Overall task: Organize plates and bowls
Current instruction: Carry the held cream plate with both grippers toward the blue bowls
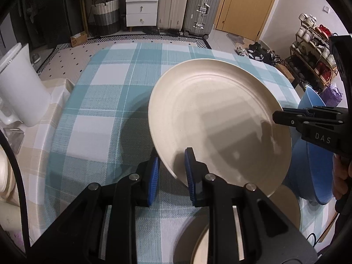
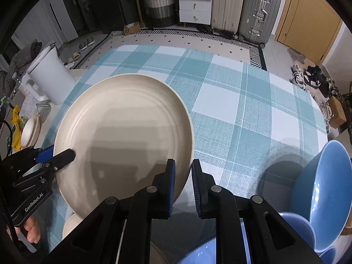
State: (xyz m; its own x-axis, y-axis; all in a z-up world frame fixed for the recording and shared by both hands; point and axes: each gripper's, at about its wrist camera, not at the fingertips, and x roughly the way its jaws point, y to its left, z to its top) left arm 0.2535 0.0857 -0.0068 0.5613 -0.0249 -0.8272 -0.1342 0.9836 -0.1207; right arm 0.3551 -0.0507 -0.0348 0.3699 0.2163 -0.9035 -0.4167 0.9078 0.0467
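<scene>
A large cream plate is held up, tilted, above the blue-checked table; it also shows in the right wrist view. My left gripper straddles the plate's near-left rim, one blue pad each side, with a gap showing. My right gripper straddles the plate's near-right rim the same way. Each gripper shows in the other's view: the right gripper at the plate's right edge, the left gripper at its left edge. Another cream plate lies below. Blue bowls stand at right.
A white pitcher and cream dishes stand on a beige cloth at the table's left. A blue bowl sits at the table's right edge. Suitcases, drawers and a shoe rack stand beyond the table.
</scene>
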